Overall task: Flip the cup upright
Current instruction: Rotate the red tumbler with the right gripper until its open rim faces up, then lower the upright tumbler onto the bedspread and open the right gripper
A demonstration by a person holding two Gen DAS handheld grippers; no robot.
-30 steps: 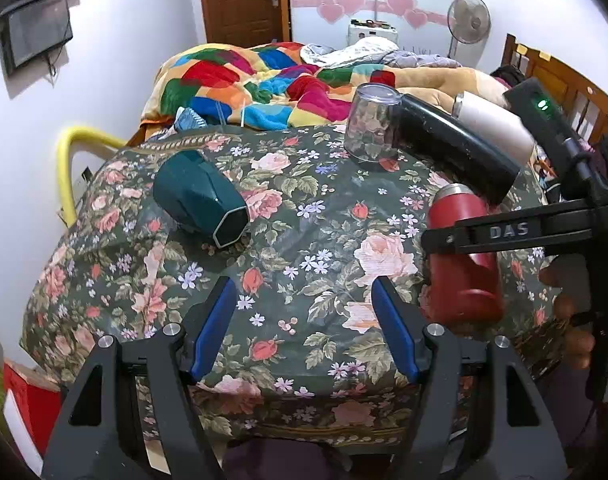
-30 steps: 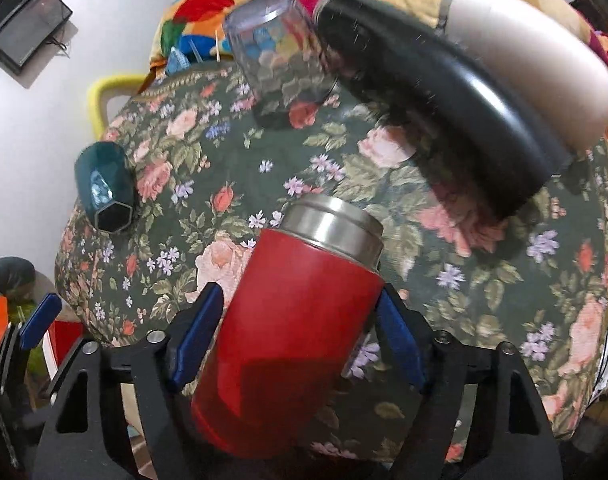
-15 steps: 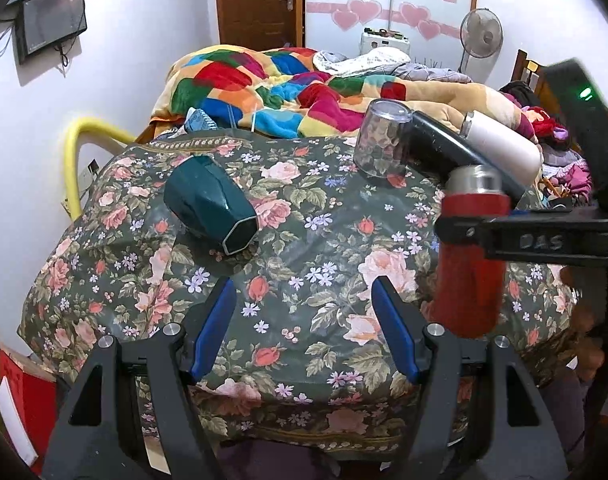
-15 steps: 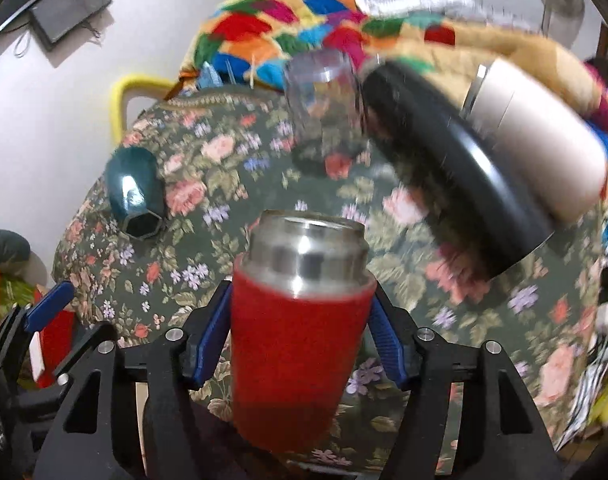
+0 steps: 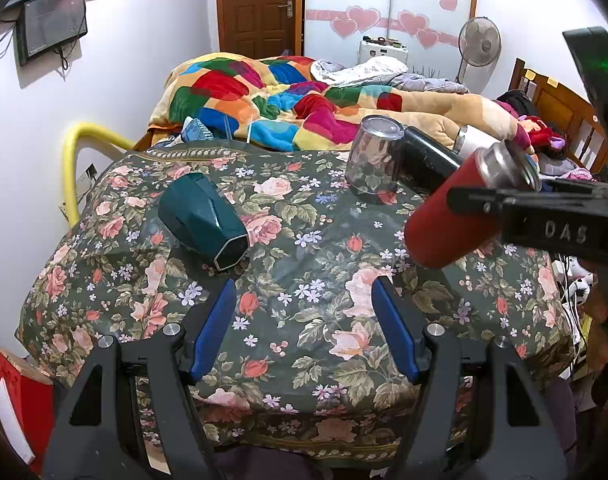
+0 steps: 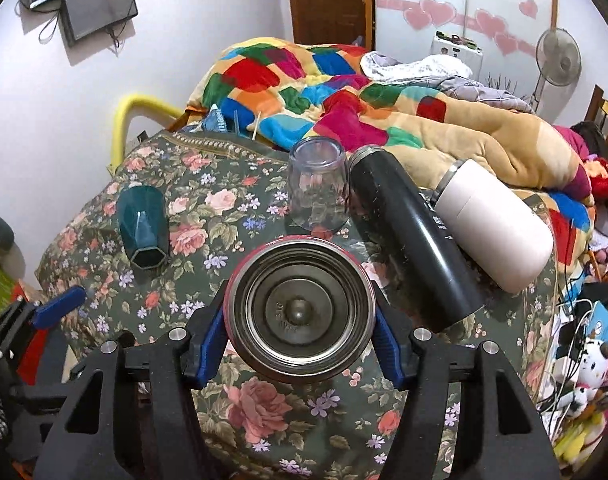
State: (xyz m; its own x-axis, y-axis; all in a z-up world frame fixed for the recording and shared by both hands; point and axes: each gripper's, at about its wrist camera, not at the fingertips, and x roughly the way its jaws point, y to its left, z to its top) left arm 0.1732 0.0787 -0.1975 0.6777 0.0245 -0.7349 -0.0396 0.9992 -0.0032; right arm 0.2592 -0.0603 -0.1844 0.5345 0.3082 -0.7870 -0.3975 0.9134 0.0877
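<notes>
My right gripper (image 6: 300, 338) is shut on a red steel cup (image 6: 300, 312), its steel end facing the camera. In the left wrist view the red cup (image 5: 451, 220) hangs tilted above the table's right side, steel end up and right, clear of the cloth. My left gripper (image 5: 304, 330) is open and empty over the front of the floral table (image 5: 304, 288).
A teal faceted cup (image 5: 202, 220) lies on its side at left. A clear glass (image 5: 373, 160) stands upside down at the back. A black flask (image 6: 411, 236) and a white flask (image 6: 495, 228) lie beside it. A bed lies beyond.
The right gripper has lifted the red cup and tipped it over, so its steel end now points toward the camera. The left gripper has drawn back a little.
</notes>
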